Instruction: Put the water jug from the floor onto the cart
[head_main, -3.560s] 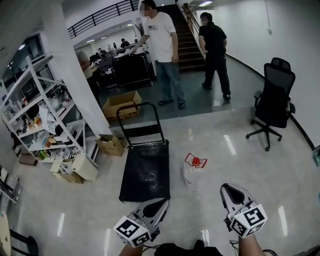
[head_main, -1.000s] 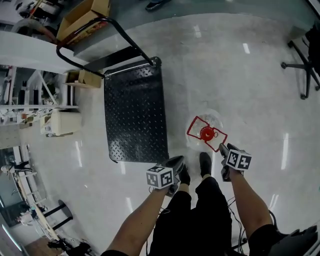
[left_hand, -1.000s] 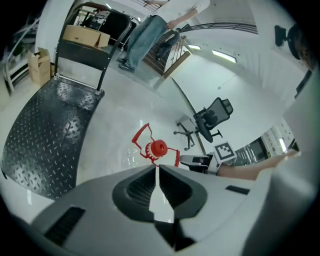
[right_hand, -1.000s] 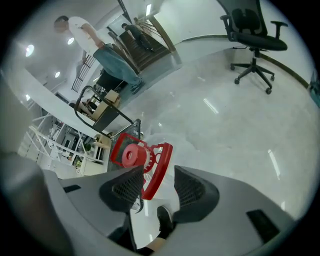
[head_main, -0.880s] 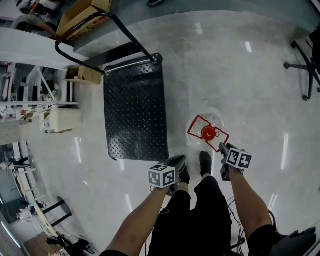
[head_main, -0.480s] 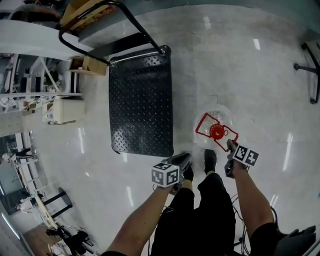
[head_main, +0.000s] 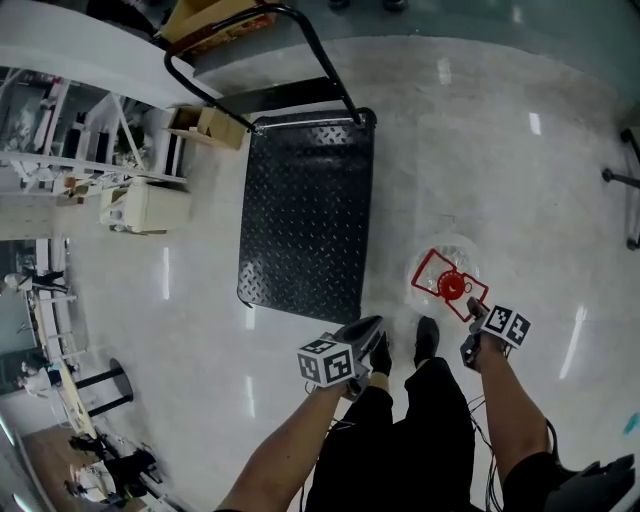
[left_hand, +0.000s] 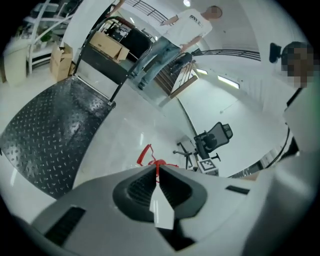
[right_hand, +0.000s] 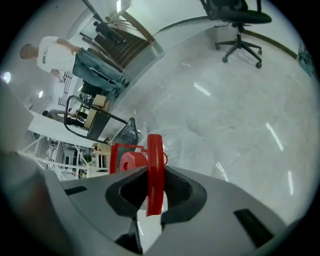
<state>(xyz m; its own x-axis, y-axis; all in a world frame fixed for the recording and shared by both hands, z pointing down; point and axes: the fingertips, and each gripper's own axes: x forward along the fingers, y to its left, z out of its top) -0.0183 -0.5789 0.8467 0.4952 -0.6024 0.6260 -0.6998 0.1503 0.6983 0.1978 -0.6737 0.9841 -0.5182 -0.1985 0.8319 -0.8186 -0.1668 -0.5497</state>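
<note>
Two handheld grippers are out, but only one is working. The right gripper (right_hand: 154, 174) has just been closing its jaws, and they now pinch the thin red plastic carrying handle (right_hand: 155, 150) of the clear plastic water jug (head_main: 441, 268), edge-on between the pads. The red screw cap (right_hand: 131, 161) shows just beyond them. That hold makes sense: the jug's round, see-through body looks too wide and too slick for these jaws, so the flat handle is the one part they can clamp.

The jug appears to rest on the glossy pale floor (head_main: 520, 190). It is close beside the black diamond-plate platform cart (head_main: 305, 215), just off the cart's corner nearest the person, and not touching the deck. The lift has probably not begun.

The left gripper (left_hand: 156, 172) has its jaws drawn together with nothing between them. It hangs at the cart's near end, pointing across toward the jug. It is likely being kept free to steady the swinging body once the weight comes up. The part of the cart's deck beside the jug is bare, so the carry should be short.
</note>
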